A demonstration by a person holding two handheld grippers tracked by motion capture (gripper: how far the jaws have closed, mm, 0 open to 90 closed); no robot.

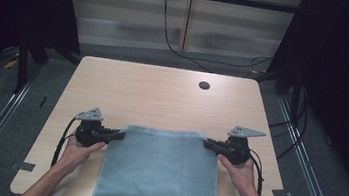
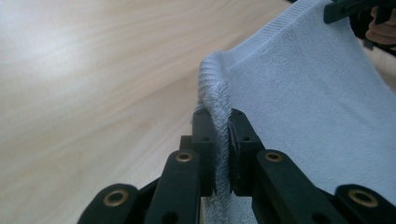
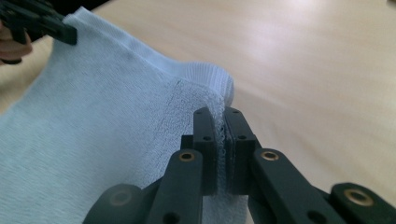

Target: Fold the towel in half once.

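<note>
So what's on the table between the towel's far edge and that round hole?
Nothing: in the high view, bare table separates the towel from the hole.

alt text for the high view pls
Two hand-held grippers, left gripper and right gripper, each pinch a far corner of a light blue towel on a pale wooden table; the towel's near end drapes off the table's front edge.

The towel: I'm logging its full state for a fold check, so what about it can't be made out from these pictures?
- Near end of the towel: cut off by the bottom edge of the high view.
- Corner in the left hand-held gripper: covered by the jaws in the left gripper view.
- Corner in the right hand-held gripper: likewise, right gripper view.
- Table under the towel: covered.
</note>
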